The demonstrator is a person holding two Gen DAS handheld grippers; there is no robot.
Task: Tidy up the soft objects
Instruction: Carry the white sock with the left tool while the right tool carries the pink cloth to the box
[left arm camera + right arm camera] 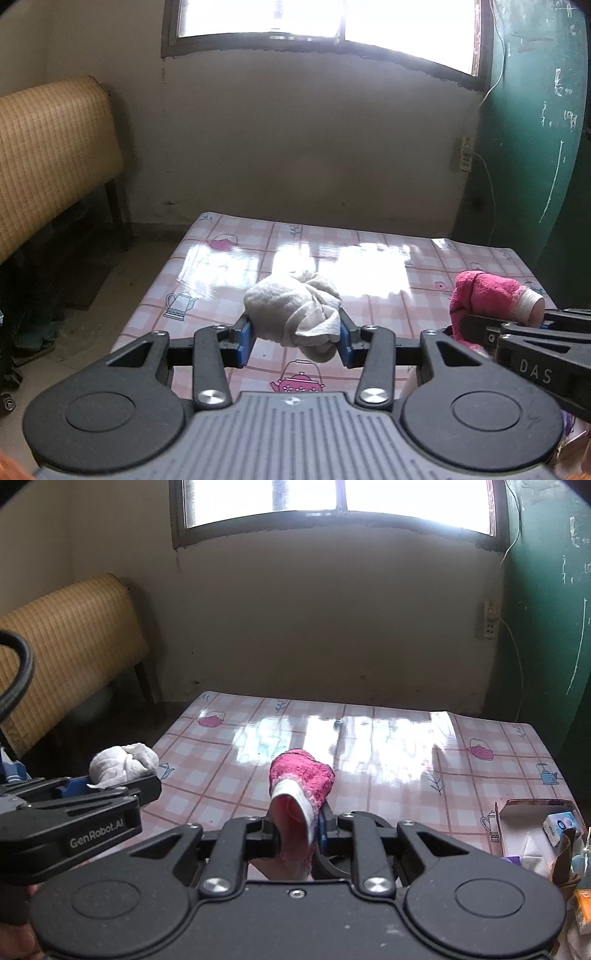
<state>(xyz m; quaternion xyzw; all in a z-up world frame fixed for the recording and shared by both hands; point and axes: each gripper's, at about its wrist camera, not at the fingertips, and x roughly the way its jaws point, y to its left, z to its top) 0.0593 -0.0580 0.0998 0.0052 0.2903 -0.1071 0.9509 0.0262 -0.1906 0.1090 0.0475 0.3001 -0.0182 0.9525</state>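
The left claw (295,341) is squeezing a balled-up white cloth sock (295,310); the right claw (298,836) is pinching a fuzzy pink sock (301,775). Both are hanging above the checked bench (388,760), not yet put away.

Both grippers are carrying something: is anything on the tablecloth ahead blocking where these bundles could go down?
Nothing visible: the tablecloth ahead of the white bundle and pink sock lies bare; only a box sits at its near right corner.
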